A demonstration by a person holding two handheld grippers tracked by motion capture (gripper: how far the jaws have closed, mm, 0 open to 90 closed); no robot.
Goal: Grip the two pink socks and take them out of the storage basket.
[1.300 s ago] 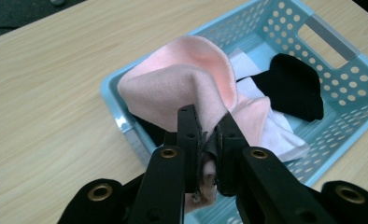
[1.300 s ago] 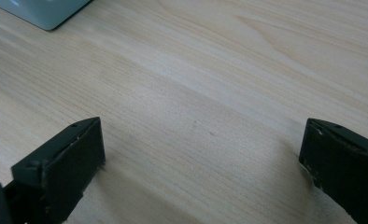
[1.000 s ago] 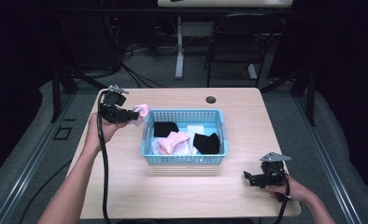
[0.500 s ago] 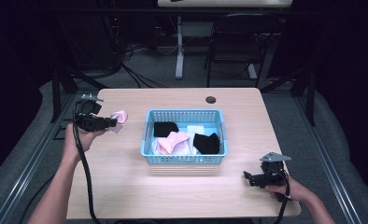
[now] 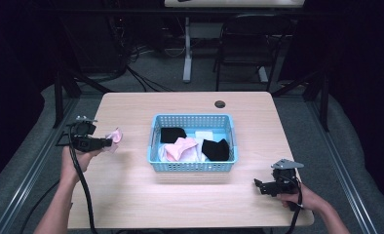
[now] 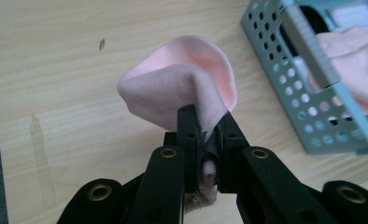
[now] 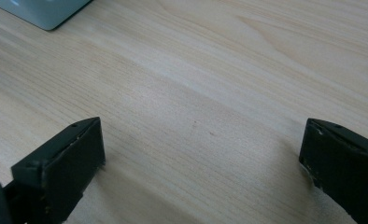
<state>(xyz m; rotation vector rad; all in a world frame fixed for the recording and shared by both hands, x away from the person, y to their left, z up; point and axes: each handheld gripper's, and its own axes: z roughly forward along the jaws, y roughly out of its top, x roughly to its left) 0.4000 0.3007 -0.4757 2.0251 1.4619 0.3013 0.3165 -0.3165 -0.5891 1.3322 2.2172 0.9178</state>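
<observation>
Fingers of left gripper [image 6: 205,135] clamp soft pink folded cloth [image 6: 182,88] bulging past their tips; right gripper [image 7: 201,154] wide open, holding nothing.

Bare wood lies all around the left claw [image 5: 105,143] on the light wooden surface [image 5: 131,195], with open room between it and the blue perforated plastic basket [image 5: 194,166], which blocks the middle. The right claw [image 5: 258,185] sits near the front right corner over bare wood, well apart from the basket. A small round black grommet [image 5: 220,104] lies beyond the basket, near the far edge.
</observation>
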